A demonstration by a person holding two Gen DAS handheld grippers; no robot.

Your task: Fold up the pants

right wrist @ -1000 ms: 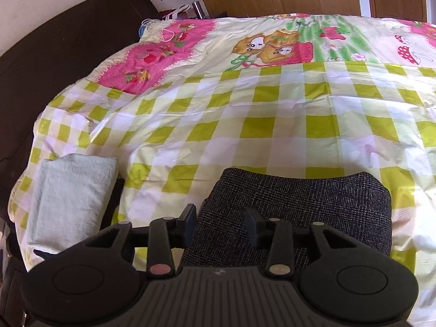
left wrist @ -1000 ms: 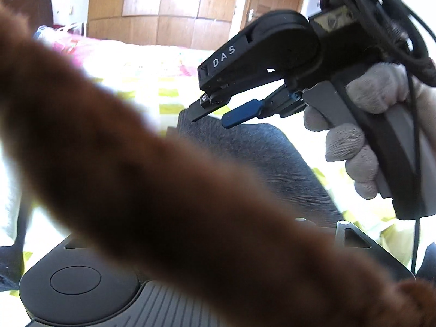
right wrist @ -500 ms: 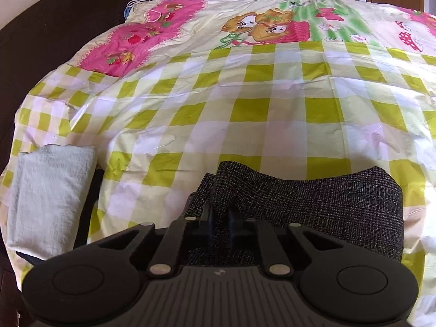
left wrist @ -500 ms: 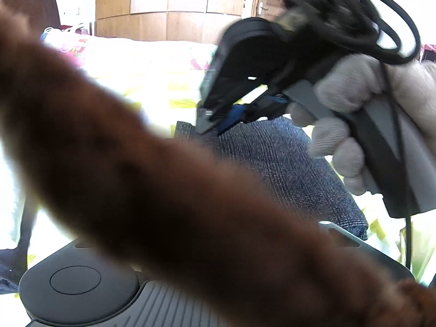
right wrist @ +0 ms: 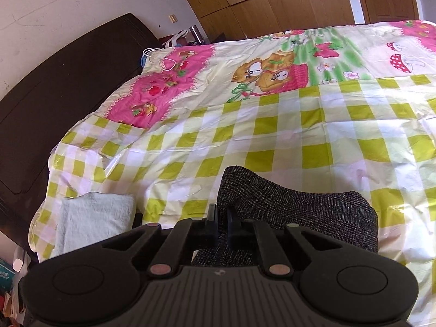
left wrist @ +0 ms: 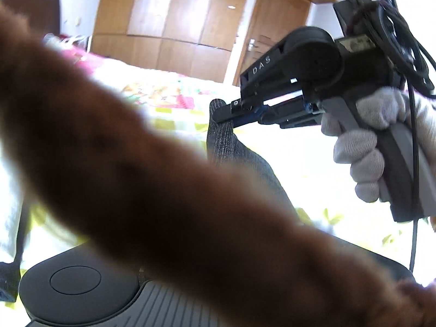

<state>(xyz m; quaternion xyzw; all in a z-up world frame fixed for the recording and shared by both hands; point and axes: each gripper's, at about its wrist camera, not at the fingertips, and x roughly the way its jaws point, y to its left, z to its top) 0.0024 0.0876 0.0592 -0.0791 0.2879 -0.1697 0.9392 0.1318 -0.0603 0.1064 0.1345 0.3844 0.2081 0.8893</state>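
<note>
My right gripper (right wrist: 222, 222) has its two black fingers (right wrist: 211, 224) pinched nearly together on a raised corner of the dark grey, finely checked woven pants (right wrist: 299, 209), low in the centre of the right wrist frame. The cloth peaks just above the fingertips and slopes away to the right, where the rest of the folded bundle lies flat on the bed. I judge the corner is lifted this way so that it can be carried over the bundle for another fold.

In the left wrist view the same gripper (left wrist: 227, 113) shows from the side at the upper right, clamped on the tip of the pants (left wrist: 223, 139), which hang down from it in a soft, limp drape. A hand in a pale grey knitted glove (left wrist: 365, 147) grips its handle, with black cables looped above.

My left gripper's own fingers are hidden: a blurred, fuzzy brown sleeve (left wrist: 136, 163) crosses the frame diagonally in front of the lens, so I cannot tell whether they are open or closed.

The bed wears a glossy, crinkled yellow-green and white checked sheet (right wrist: 272, 136), with a pink cartoon-printed quilt (right wrist: 245, 76) beyond. A folded pale nubbly towel (right wrist: 92, 215) sits at the lower left, near the dark brown wooden headboard (right wrist: 54, 95).
</note>
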